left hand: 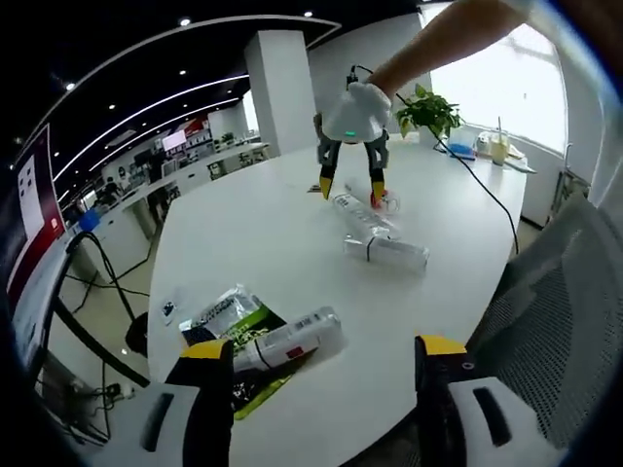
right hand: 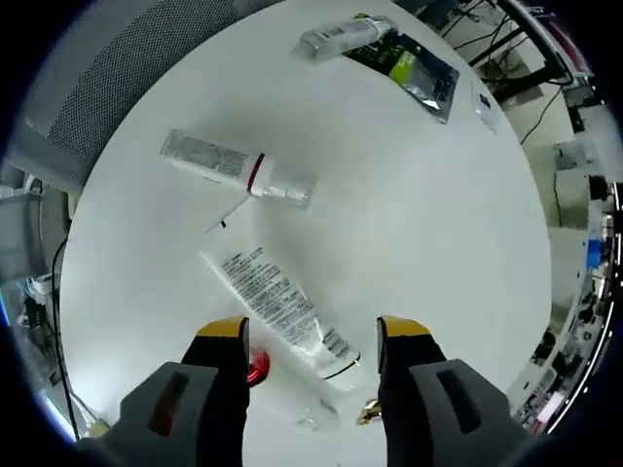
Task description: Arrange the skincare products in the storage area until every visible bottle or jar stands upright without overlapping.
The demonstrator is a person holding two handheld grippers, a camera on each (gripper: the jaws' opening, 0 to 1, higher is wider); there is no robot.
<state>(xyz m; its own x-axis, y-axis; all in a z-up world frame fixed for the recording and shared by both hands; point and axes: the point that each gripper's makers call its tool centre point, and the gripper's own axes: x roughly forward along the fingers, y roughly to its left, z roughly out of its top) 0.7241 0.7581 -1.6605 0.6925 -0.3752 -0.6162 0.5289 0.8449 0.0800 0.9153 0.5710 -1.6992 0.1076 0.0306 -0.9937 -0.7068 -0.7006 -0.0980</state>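
Observation:
My left gripper [left hand: 323,350] is open low over the white round table [left hand: 243,233], close to a clear bottle [left hand: 292,339] lying across a green-and-silver sachet [left hand: 234,326]. Farther off, a hand holds my right gripper [left hand: 350,190] open above a white tube [left hand: 362,216] and a second lying bottle [left hand: 386,251]. In the right gripper view, the right gripper [right hand: 313,331] points down with the printed white tube [right hand: 282,306] lying flat between its jaws. The red-banded bottle [right hand: 238,168] lies beyond it, and a red cap [right hand: 257,370] sits beside the left jaw. The far bottle [right hand: 341,37] rests on the sachet [right hand: 409,63].
A grey mesh chair [left hand: 560,311] stands against the table's right edge. A potted plant [left hand: 428,112], cups [left hand: 498,146] and a black cable [left hand: 487,190] are at the far end. A thin white stick [right hand: 226,212] and a small clear piece [right hand: 316,418] lie near the tube.

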